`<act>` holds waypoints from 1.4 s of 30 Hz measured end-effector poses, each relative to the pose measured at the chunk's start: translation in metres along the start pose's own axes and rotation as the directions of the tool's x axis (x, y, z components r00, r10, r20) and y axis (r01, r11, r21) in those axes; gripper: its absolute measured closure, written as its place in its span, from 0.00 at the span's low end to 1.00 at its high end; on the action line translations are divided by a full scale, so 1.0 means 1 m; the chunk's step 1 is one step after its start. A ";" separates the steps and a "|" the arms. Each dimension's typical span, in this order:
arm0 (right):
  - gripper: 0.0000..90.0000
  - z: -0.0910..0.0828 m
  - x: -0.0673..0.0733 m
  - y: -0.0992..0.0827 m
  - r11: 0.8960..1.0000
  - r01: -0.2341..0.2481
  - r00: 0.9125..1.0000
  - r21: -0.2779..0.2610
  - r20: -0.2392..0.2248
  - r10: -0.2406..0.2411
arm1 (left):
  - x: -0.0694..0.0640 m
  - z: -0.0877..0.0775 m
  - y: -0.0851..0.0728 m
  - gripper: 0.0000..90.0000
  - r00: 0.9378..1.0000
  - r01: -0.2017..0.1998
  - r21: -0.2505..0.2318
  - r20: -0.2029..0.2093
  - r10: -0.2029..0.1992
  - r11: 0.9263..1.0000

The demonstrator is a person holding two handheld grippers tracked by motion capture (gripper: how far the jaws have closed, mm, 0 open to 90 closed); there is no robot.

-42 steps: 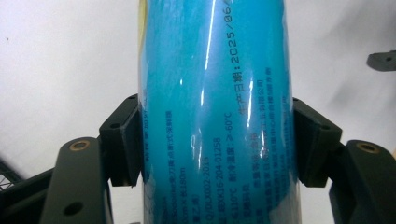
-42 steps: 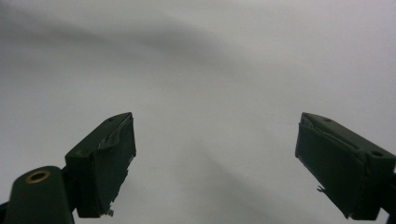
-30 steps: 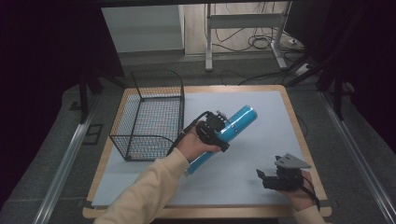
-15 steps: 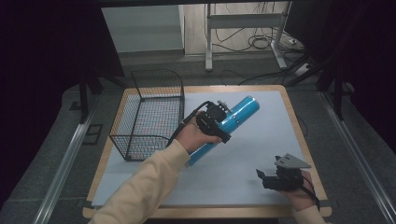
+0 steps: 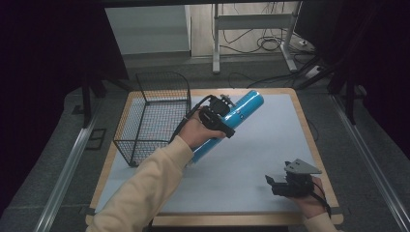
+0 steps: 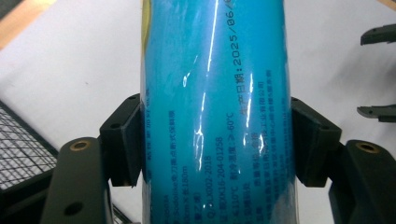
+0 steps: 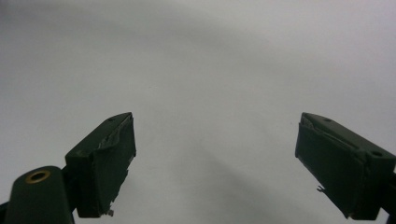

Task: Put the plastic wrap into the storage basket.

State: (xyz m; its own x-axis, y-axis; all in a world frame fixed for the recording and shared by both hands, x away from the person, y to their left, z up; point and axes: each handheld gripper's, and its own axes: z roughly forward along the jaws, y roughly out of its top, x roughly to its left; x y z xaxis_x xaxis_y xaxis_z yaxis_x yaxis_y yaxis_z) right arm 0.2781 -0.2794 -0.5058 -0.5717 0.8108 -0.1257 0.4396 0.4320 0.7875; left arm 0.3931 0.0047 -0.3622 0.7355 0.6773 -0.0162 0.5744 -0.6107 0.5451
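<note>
1. Blue glossy cylinder [image 5: 227,123] was clamped across its body by the left gripper [image 5: 218,116], pads [image 6: 122,140] pressed on both sides.
2. Cylinder lay tilted, upper end toward the table's [image 5: 261,154] far edge; lower end possibly touching the white surface, hidden by the sleeve.
3. Wire basket [image 5: 152,116] stood just beside it, at its left.
4. Right gripper [image 5: 285,183] rested near the front right corner, jaws spread wide, nothing between them.

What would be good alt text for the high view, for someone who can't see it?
A person's left gripper clamps a blue tube and holds it tilted over a white table, beside a black wire basket. The right gripper rests open near the table's front right corner.
</note>
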 end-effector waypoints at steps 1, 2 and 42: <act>0.14 0.000 0.000 0.000 1.000 -0.003 1.000 0.001 0.000 0.003 | 0.001 -0.001 0.001 0.35 1.000 0.001 -0.001 -0.003 -0.001 1.000; 0.14 0.000 0.000 0.000 1.000 -0.001 1.000 0.002 -0.001 0.001 | 0.002 -0.003 0.002 0.35 1.000 0.004 -0.007 -0.005 -0.004 1.000; 0.14 0.000 -0.002 0.000 1.000 0.001 1.000 0.004 0.003 -0.001 | 0.056 -0.039 0.026 0.35 0.993 0.035 -0.067 -0.114 -0.042 0.997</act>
State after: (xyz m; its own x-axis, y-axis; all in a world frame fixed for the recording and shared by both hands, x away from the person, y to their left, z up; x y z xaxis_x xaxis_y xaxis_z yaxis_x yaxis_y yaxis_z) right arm 0.2789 -0.2808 -0.5060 -0.5700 0.8115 -0.1288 0.4415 0.4348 0.7849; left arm 0.4353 0.0426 -0.3162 0.6646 0.7451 0.0568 0.5743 -0.5579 0.5991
